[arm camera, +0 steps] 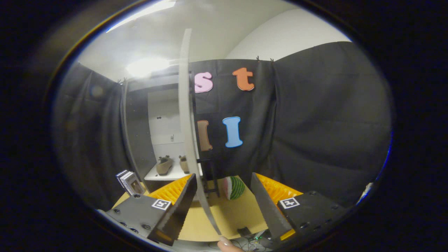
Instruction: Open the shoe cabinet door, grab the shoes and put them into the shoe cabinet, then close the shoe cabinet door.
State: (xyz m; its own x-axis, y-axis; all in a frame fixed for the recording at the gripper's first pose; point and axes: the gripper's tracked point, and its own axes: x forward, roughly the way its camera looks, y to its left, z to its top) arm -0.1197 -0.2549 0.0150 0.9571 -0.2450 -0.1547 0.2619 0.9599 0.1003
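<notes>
Spreading wide, gripper [224,197] is gripping nothing; the door [188,140] edge is standing between its fingers. A watermelon toy [235,187] is sitting beyond, books [129,182] leftward. Shoes [164,165] are resting inside the cabinet [140,140].

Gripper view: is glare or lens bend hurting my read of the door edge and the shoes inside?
Gripper view: a ceiling light blooms above the white cabinet; the fisheye bows the thin white door edge, which runs down between the open gripper jaws; the pair of tan shoes on the shelf are dim and small but visible.
</notes>
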